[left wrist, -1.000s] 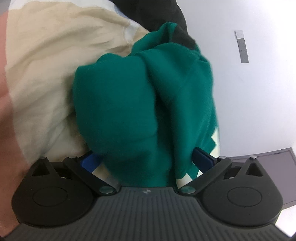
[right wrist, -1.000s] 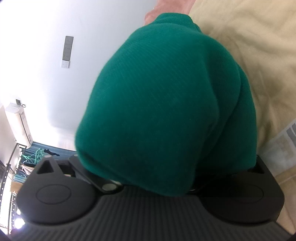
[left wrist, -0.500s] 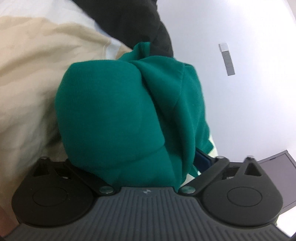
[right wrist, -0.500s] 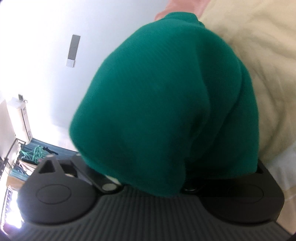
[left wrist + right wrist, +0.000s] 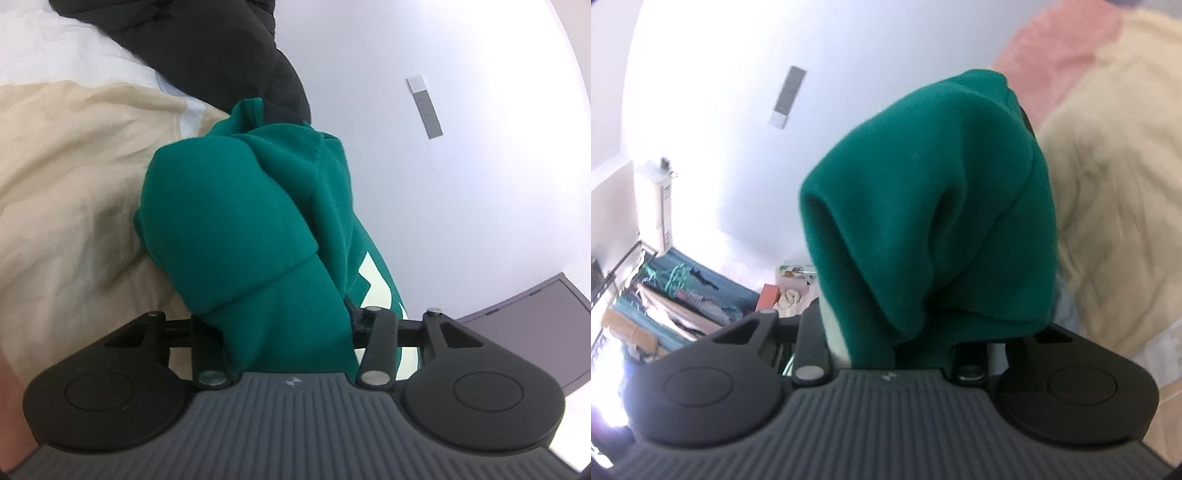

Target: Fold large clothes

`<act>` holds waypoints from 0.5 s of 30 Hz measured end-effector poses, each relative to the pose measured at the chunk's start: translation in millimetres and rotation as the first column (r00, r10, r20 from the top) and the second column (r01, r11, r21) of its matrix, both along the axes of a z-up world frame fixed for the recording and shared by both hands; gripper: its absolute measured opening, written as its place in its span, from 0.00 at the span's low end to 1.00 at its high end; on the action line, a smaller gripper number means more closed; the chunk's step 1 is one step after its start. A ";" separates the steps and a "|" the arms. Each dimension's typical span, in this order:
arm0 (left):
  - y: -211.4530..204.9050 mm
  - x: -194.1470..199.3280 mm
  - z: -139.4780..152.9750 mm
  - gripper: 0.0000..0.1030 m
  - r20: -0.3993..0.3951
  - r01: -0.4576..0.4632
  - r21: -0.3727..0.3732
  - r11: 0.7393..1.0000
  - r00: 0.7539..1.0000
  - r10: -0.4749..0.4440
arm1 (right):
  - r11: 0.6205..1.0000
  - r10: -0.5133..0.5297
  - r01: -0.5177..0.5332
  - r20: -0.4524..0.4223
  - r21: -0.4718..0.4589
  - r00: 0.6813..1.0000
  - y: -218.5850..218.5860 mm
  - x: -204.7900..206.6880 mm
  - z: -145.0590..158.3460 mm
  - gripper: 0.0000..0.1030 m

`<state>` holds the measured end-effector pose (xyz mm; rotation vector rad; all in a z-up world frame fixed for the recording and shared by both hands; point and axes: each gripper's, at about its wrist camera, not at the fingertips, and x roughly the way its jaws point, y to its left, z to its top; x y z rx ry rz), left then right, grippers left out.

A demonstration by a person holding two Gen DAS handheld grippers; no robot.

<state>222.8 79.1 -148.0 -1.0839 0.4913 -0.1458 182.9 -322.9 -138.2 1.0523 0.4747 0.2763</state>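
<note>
Left wrist view: your left gripper (image 5: 288, 325) has just been closing and now pinches a thick bunch of the green sweatshirt (image 5: 236, 221), which drapes forward over the beige duvet (image 5: 74, 184), with a black garment (image 5: 207, 40) behind. That bunch is several layers; you could lift a fold instead of one edge.

Right wrist view: your right gripper (image 5: 897, 354), also just closing, clamps another wad of the sweatshirt (image 5: 931, 206), its fingers buried in cloth. Pull apart unevenly and one wad may slip out.
</note>
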 end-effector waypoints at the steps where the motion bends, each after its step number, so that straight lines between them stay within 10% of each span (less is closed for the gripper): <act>1: -1.2 -3.1 2.0 0.48 0.002 0.008 -0.006 1.000 1.000 -0.008 | 1.000 0.007 -0.007 0.015 -0.018 1.000 -1.1 -4.3 8.0 0.37; 15: -115.0 -12.3 78.6 0.44 0.102 0.187 0.077 0.979 0.976 -0.194 | 0.994 -0.038 0.055 0.187 -0.090 0.982 -111.2 -84.4 108.5 0.36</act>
